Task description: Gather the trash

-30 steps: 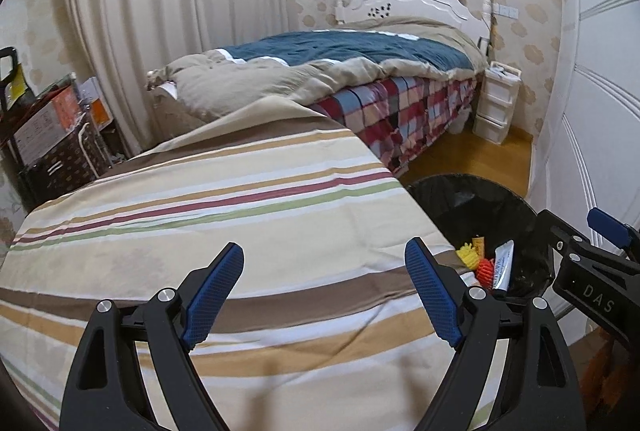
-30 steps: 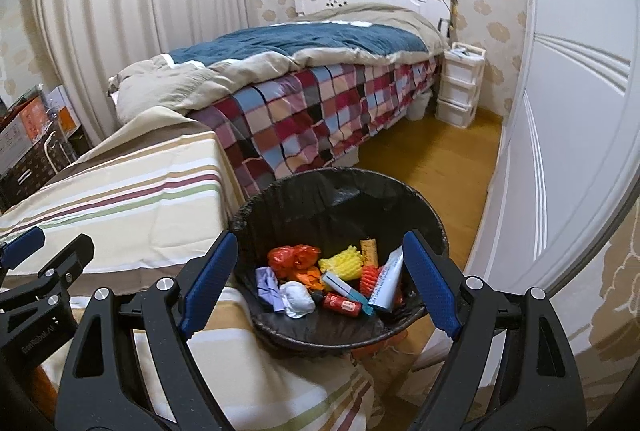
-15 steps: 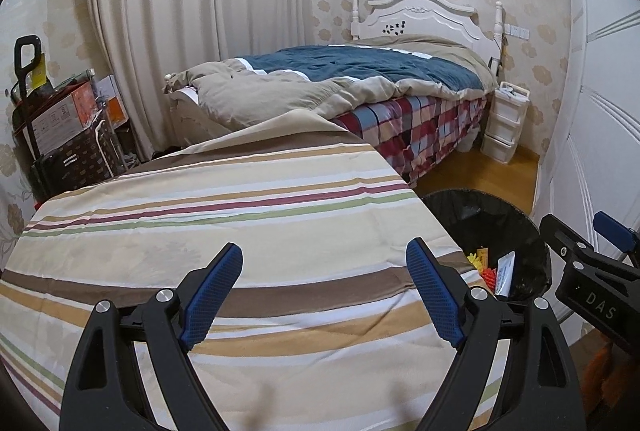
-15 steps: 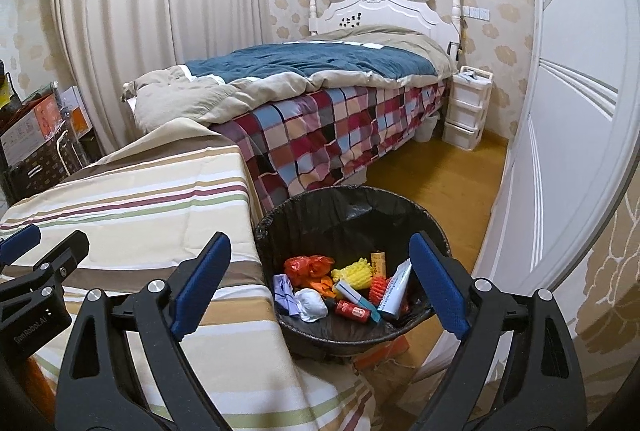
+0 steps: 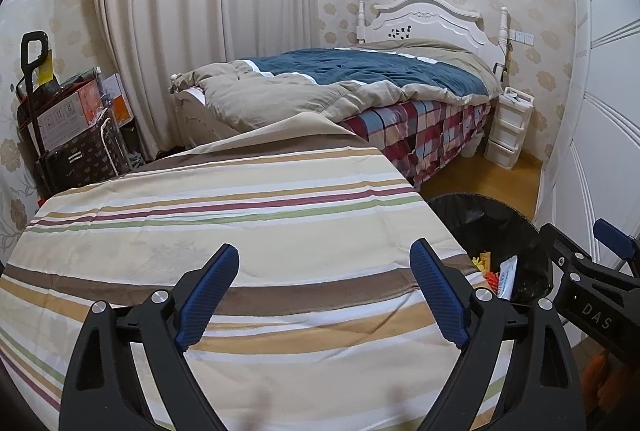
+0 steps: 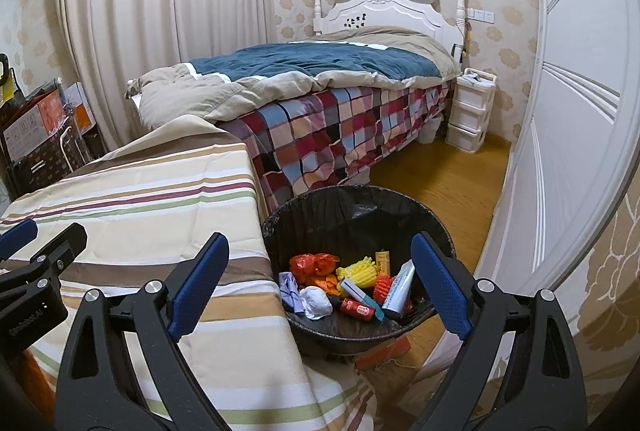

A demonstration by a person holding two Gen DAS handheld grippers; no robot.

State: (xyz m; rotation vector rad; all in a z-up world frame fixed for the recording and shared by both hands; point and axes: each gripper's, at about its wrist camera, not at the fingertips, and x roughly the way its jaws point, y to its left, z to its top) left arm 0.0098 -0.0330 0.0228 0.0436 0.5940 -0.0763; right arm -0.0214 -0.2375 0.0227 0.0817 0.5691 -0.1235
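Observation:
A black-lined trash bin (image 6: 432, 227) stands on the floor right of the striped tablecloth (image 5: 224, 215). It holds several bits of trash: an orange wrapper (image 6: 312, 263), yellow foam net (image 6: 358, 271), white tube (image 6: 400, 287), crumpled white paper (image 6: 316, 301). The bin also shows in the left wrist view (image 5: 492, 223). My right gripper (image 6: 320, 287) is open and empty, held above the bin's near rim. My left gripper (image 5: 324, 295) is open and empty above the bare striped cloth. The right gripper's body (image 5: 592, 295) shows at the right in the left wrist view.
A bed (image 6: 320, 91) with blue and beige duvet and plaid sheet lies behind. White drawers (image 6: 470, 111) stand by the headboard. White wardrobe doors (image 6: 572, 119) run along the right. Boxes and a cart (image 5: 68, 127) stand at the left by the curtain.
Both grippers have risen and drawn back from the table and bin, so more of the room shows. Both stay open and empty.

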